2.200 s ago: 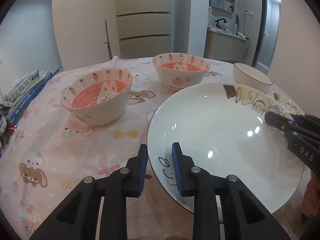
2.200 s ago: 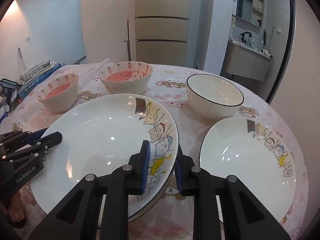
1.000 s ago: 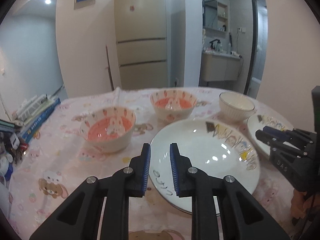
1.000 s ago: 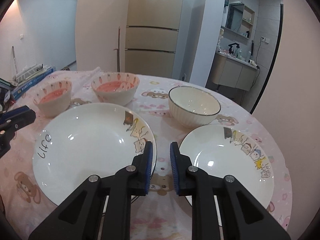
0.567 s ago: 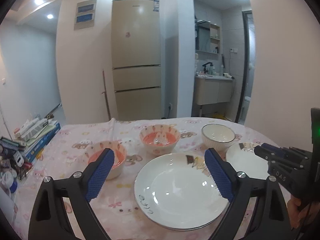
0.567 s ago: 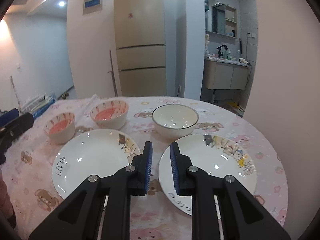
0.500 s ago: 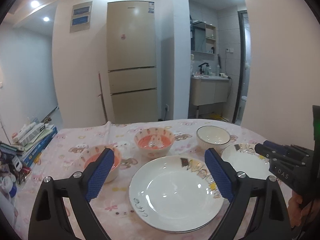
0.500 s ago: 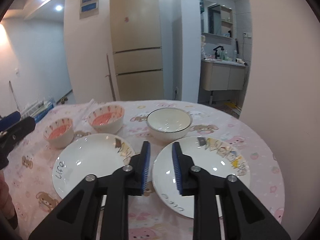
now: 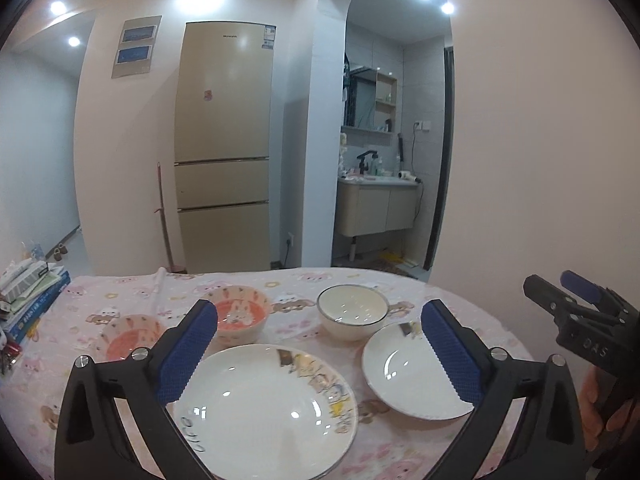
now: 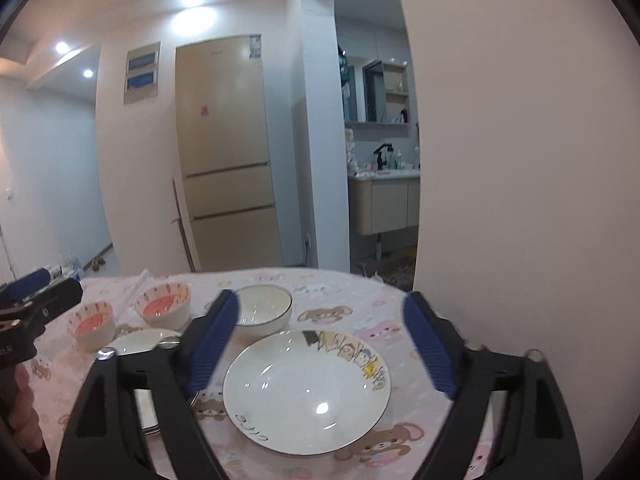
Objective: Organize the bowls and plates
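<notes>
round table (image 9: 472, 312) under a pink cartoon-animal cloth, tall beige fridge (image 9: 224, 148) against the far wall, a washroom alcove with a vanity (image 9: 376, 208) through the arch beside it.

two white plates with cartoon figures on the rim lie flat side by side near the table's near edge: the left plate (image 9: 264, 408), with handwriting on its near rim, and the right plate (image 9: 412, 372). close together, rims apart. just behind them, toward the far edge, a plain white bowl (image 9: 352, 312) with a dark rim stands upright. left of it two pink-lined bowls with a carrot pattern: one (image 9: 238, 314) mid-table, the other (image 9: 132, 336) nearer the left edge.

left gripper (image 9: 320, 356) hangs above the plates, jaws opening, now wide, nothing between them. right gripper (image 10: 320, 344) likewise over the right plate, jaws opening wide, empty; its fingers are blurred.

stack of books and boxes (image 9: 28, 292) at the table's left edge.
</notes>
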`<state>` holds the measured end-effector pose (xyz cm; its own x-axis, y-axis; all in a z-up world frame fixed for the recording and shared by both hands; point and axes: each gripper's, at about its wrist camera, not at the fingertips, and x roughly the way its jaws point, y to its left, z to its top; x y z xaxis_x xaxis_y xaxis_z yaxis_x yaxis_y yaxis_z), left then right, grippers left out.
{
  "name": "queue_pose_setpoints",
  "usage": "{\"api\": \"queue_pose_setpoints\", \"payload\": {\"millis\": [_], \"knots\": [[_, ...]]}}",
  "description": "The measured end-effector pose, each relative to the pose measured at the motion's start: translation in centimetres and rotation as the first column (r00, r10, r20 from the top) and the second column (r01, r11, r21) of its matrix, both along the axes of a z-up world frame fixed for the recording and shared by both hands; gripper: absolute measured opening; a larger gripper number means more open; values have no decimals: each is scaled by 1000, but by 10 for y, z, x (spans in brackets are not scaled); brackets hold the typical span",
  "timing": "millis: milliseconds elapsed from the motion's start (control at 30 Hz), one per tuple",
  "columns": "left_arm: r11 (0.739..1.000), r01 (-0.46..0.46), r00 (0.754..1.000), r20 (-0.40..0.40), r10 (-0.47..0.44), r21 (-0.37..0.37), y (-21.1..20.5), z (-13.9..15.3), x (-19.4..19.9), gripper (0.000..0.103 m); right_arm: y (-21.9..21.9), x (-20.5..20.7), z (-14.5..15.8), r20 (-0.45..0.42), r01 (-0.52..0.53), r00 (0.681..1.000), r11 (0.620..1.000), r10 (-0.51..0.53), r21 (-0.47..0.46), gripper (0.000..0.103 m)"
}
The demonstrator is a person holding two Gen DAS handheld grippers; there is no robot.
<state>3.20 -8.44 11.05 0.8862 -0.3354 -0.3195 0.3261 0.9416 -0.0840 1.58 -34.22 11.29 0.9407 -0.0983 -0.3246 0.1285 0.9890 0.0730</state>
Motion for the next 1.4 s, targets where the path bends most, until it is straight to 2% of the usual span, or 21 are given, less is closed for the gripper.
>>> {"api": "queue_pose_setpoints", "payload": {"millis": [167, 333, 400, 467, 533, 633, 733, 867, 1000, 1133, 1200, 1300, 1400], "knots": [[1000, 6, 995, 96, -4, -22, -10, 3, -14, 103, -10, -21, 5, 121, 76, 990, 997, -75, -5, 103], [1000, 17, 994, 104, -15, -19, -22, 7, -16, 103, -16, -31, 6, 160, 143, 978, 989, -135, -38, 103], [1000, 12, 997, 71, -13, 8, -27, 7, -13, 103, -18, -31, 7, 147, 160, 978, 986, -151, -52, 103], [998, 45, 999, -9, -45, 42, -34, 5, -3, 103, -21, -29, 8, 107, 154, 983, 986, -146, -69, 103], [999, 49, 998, -38, -49, 6, -34, 1, 4, 103, -22, -26, 8, 83, 151, 986, 984, -143, -93, 103], [1000, 21, 1000, -3, -21, -12, -37, -5, 6, 103, -25, -27, 5, 104, 188, 979, 975, -176, -120, 103], [998, 40, 999, -9, -39, 48, -48, -9, 12, 103, -30, -23, -1, 70, 205, 978, 967, -196, -155, 103], [994, 23, 1000, 5, -24, 103, -60, -17, 17, 103, -40, -15, -11, 10, 176, 984, 977, -176, -121, 103], [999, 13, 999, 41, -15, 49, -62, -24, 20, 103, -48, -9, -18, 20, 174, 985, 981, -173, -81, 103], [1000, 10, 995, 100, -10, 6, -69, -40, 22, 103, -49, -5, -30, 70, 188, 981, 975, -181, -115, 103], [1000, 5, 992, 123, -5, 3, -75, -50, 25, 103, -53, 1, -37, 48, 144, 989, 985, -140, -94, 103], [1000, 24, 994, 111, -24, 5, -81, -61, 31, 103, -61, 11, -48, 37, 137, 990, 989, -136, -50, 103], [995, 96, 992, 77, -95, -11, -84, -72, 39, 103, -62, 21, -57, 36, 127, 992, 990, -125, -59, 103]]}}
